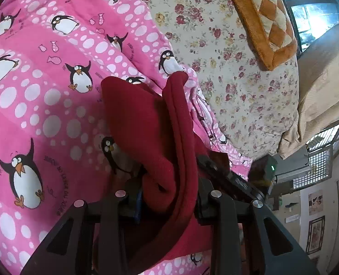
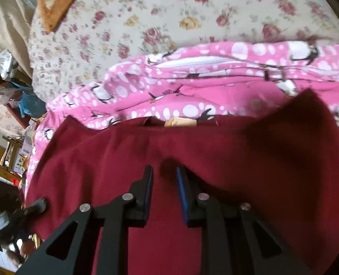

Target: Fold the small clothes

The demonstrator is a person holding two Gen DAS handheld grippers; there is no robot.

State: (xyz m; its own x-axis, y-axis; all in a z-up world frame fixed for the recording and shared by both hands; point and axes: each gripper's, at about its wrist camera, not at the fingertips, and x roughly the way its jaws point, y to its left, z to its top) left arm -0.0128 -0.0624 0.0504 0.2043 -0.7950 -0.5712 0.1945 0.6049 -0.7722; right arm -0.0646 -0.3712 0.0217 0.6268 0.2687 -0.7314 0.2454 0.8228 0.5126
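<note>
A dark red garment point(image 1: 146, 123) hangs bunched and folded lengthwise from my left gripper point(image 1: 167, 197), which is shut on its cloth above the pink penguin quilt point(image 1: 43, 91). In the right wrist view the same red garment point(image 2: 114, 155) lies spread over the quilt, with a tan neck label point(image 2: 180, 122) at its far edge. My right gripper point(image 2: 163, 171) is open just above the cloth, its blue-padded fingers point(image 2: 149, 183) apart and holding nothing. The garment's right corner point(image 2: 306, 114) is lifted and blurred.
A floral sheet point(image 1: 226, 57) covers the bed beyond the quilt, with an orange patterned cushion point(image 1: 265, 20) at the far side. A beige curtain point(image 1: 322, 91) and windows lie to the right. Cluttered shelves point(image 2: 6, 96) stand at the bed's left edge.
</note>
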